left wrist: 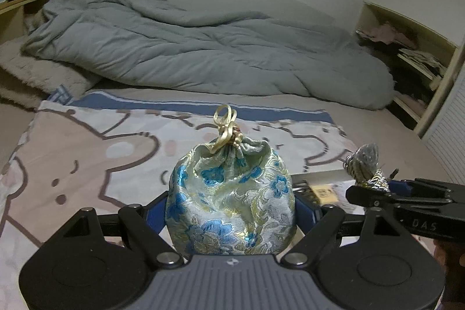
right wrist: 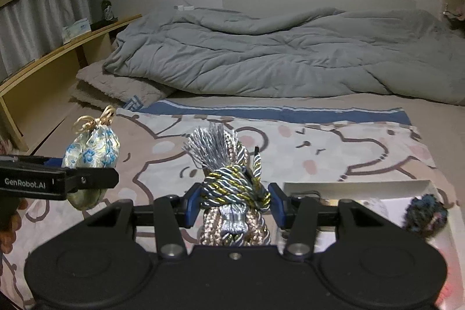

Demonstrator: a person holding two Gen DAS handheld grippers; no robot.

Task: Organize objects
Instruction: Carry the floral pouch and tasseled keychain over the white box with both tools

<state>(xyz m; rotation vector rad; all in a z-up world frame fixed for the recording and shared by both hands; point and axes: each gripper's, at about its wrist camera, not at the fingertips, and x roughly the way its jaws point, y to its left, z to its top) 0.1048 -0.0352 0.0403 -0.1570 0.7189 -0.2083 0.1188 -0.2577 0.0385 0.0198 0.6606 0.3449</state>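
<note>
My left gripper is shut on a brocade drawstring pouch, silvery with blue flowers and a gold ribbon bow on top, held upright above the bed. From the right wrist view, that pouch hangs at the left in the left gripper. My right gripper is shut on a bundle of twisted cord, grey, gold and beige, with a silver tassel fanning up. In the left wrist view the cord bundle shows at the right, in the right gripper.
A cartoon-bear blanket covers the near part of the bed. A white open box lies on it at the right, holding a dark knitted ball. A rumpled grey duvet fills the back. A wooden shelf runs along the left.
</note>
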